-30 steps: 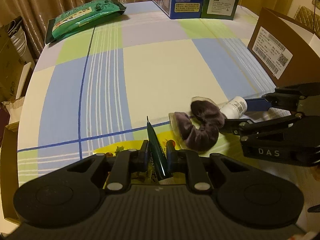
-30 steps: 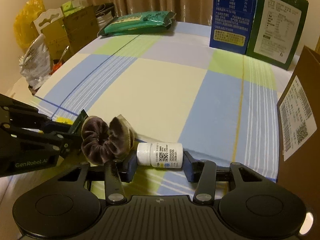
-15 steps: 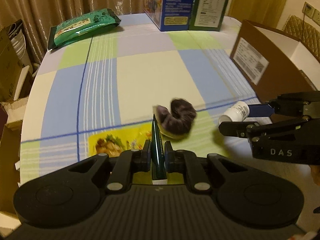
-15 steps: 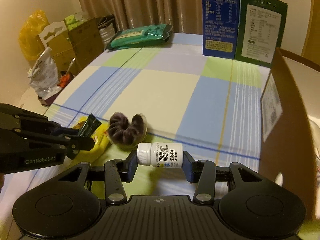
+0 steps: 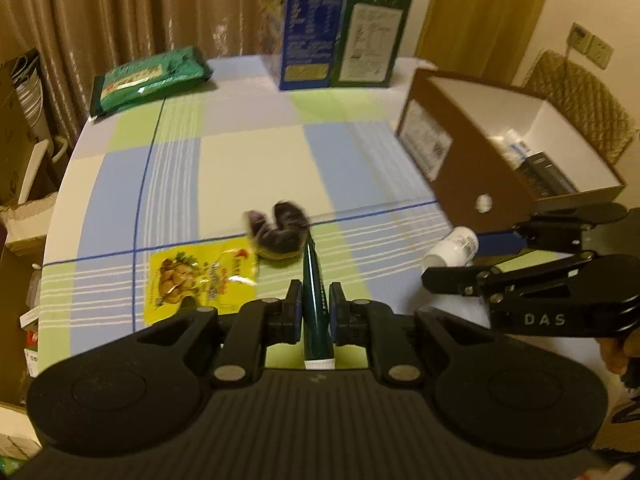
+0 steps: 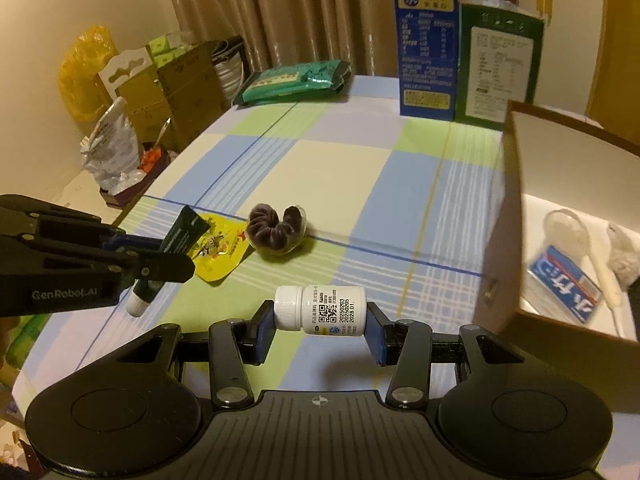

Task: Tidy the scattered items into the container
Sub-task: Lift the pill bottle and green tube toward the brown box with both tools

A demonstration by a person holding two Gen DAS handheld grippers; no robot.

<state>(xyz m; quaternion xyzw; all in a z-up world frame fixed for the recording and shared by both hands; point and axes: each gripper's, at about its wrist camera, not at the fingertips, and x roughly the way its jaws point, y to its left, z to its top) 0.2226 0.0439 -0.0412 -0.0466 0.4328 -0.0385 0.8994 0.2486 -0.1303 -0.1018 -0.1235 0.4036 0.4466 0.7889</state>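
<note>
My left gripper [image 5: 314, 306] is shut on a dark green tube [image 5: 315, 300] and holds it above the table; the tube also shows in the right wrist view [image 6: 176, 248]. My right gripper [image 6: 320, 326] is shut on a white pill bottle [image 6: 322, 309], held sideways in the air; the bottle also shows in the left wrist view [image 5: 452, 246]. A dark purple scrunchie [image 6: 276, 232] and a yellow sachet [image 6: 218, 250] lie on the checked tablecloth. The brown cardboard box [image 6: 496, 248] stands at the right, with several items inside.
A blue carton [image 6: 428, 40] and a green carton [image 6: 500, 68] stand at the table's far edge. A green packet [image 6: 292, 80] lies far left. Bags and boxes [image 6: 120, 120] crowd the floor beyond the left table edge.
Both grippers have lifted up and back from the table with the tube and the bottle. The box interior has come into view. The scrunchie and sachet stay on the cloth.
</note>
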